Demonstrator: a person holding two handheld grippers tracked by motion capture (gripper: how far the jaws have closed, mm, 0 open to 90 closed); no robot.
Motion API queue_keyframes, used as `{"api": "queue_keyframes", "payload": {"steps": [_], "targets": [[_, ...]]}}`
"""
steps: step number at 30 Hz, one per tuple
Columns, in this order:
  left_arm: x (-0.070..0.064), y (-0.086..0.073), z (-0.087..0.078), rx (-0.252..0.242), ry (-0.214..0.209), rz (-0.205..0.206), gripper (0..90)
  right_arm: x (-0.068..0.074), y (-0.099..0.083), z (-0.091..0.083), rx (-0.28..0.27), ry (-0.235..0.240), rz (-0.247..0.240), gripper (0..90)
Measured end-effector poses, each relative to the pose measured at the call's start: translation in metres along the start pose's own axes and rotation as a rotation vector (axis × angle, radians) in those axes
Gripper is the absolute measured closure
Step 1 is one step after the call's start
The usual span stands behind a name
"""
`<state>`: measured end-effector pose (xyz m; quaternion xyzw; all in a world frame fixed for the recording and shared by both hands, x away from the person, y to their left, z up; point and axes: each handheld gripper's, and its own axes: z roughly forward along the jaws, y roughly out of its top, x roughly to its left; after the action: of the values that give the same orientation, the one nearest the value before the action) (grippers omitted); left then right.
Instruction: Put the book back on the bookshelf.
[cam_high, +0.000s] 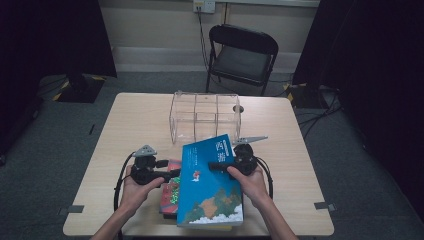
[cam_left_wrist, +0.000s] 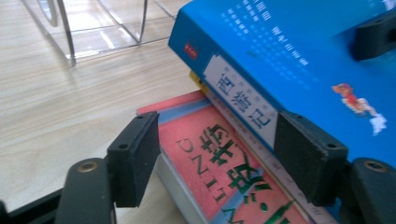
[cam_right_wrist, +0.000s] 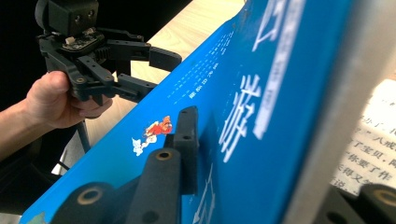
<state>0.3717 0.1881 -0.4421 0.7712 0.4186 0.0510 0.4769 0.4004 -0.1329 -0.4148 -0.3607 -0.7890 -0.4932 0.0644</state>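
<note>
A thick blue book (cam_high: 212, 185) lies tilted on a small stack at the table's front edge, its spine (cam_left_wrist: 243, 98) raised over a red book (cam_left_wrist: 187, 126). My right gripper (cam_high: 215, 166) is shut on the blue book from its right side. One of its jaws presses on the blue cover (cam_right_wrist: 224, 93), and the other sits under the page edge. My left gripper (cam_high: 172, 172) stands open at the left of the stack. Its jaws straddle the red book's corner and the blue spine without closing on either. The red book (cam_high: 172, 192) peeks out at the stack's left.
A clear acrylic organizer (cam_high: 205, 117) with several compartments stands at the back middle of the wooden table (cam_high: 135, 130). A black folding chair (cam_high: 242, 55) is behind the table. A printed page (cam_right_wrist: 369, 154) shows beneath the blue book.
</note>
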Motion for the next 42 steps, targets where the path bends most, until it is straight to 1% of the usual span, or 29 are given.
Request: {"api": "queue_keyframes", "payload": {"steps": [1, 3, 4, 5, 6, 9, 10, 15, 16, 17, 20, 25, 28, 30, 32, 33, 34, 37, 39, 42], "targets": [[0.0, 0.0, -0.001, -0.006, -0.009, 0.0, 29.6, 0.0, -0.001, 0.0, -0.008, -0.003, -0.014, 73.9], [-0.001, 0.001, -0.002, -0.009, -0.018, -0.006, 29.4, 0.001, -0.001, -0.001, -0.011, -0.003, -0.015, 74.0], [-0.002, 0.001, -0.002, -0.014, -0.017, -0.011, 29.1, 0.002, -0.001, -0.001, -0.015, -0.006, -0.028, 74.4], [-0.001, 0.001, -0.003, -0.017, -0.028, -0.019, 28.1, 0.002, -0.001, -0.002, -0.017, -0.008, -0.035, 74.5], [-0.001, 0.001, -0.003, -0.017, -0.028, -0.019, 27.0, 0.002, -0.001, -0.002, -0.017, -0.008, -0.035, 74.5], [-0.001, 0.002, -0.004, -0.029, -0.046, -0.04, 25.4, 0.004, -0.002, -0.004, -0.031, -0.009, -0.049, 75.0], [-0.001, 0.003, -0.004, -0.032, -0.048, -0.046, 24.5, 0.005, -0.003, -0.005, -0.041, -0.01, -0.063, 75.1], [-0.004, 0.007, -0.008, -0.055, -0.062, -0.051, 23.6, 0.007, -0.003, -0.007, -0.057, -0.013, -0.078, 75.5], [-0.005, 0.009, -0.01, -0.064, -0.072, -0.064, 23.3, 0.009, -0.003, -0.009, -0.066, -0.015, -0.088, 75.7], [-0.005, 0.009, -0.01, -0.064, -0.072, -0.064, 22.8, 0.009, -0.003, -0.01, -0.074, -0.016, -0.093, 75.8], [-0.009, 0.011, -0.01, -0.074, -0.101, -0.074, 21.8, 0.011, -0.003, -0.011, -0.083, -0.013, -0.099, 76.2], [-0.017, 0.016, -0.008, -0.07, -0.139, -0.069, 21.1, 0.017, 0.0, -0.017, -0.107, -0.01, -0.127, 77.0], [-0.023, 0.018, -0.005, -0.06, -0.154, -0.053, 19.5, 0.023, 0.002, -0.022, -0.133, -0.004, -0.152, 77.6], [-0.025, 0.019, -0.003, -0.058, -0.169, -0.048, 19.1, 0.025, 0.003, -0.023, -0.137, -0.006, -0.16, 77.7], [-0.028, 0.021, -0.003, -0.063, -0.176, -0.039, 18.5, 0.029, 0.004, -0.027, -0.148, -0.008, -0.166, 78.0], [-0.029, 0.021, -0.002, -0.064, -0.18, -0.042, 18.5, 0.029, 0.004, -0.027, -0.148, -0.008, -0.166, 78.0], [-0.03, 0.022, -0.002, -0.061, -0.181, -0.032, 18.5, 0.03, 0.004, -0.028, -0.153, -0.008, -0.17, 78.1], [-0.033, 0.023, -0.001, -0.065, -0.191, -0.029, 18.7, 0.032, 0.004, -0.03, -0.165, -0.011, -0.171, 78.5], [-0.036, 0.025, 0.0, -0.061, -0.212, -0.017, 22.6, 0.035, 0.006, -0.033, -0.173, -0.01, -0.178, 78.6], [-0.039, 0.027, 0.003, -0.065, -0.223, -0.017, 21.7, 0.037, 0.008, -0.034, -0.179, -0.011, -0.183, 78.8]]}}
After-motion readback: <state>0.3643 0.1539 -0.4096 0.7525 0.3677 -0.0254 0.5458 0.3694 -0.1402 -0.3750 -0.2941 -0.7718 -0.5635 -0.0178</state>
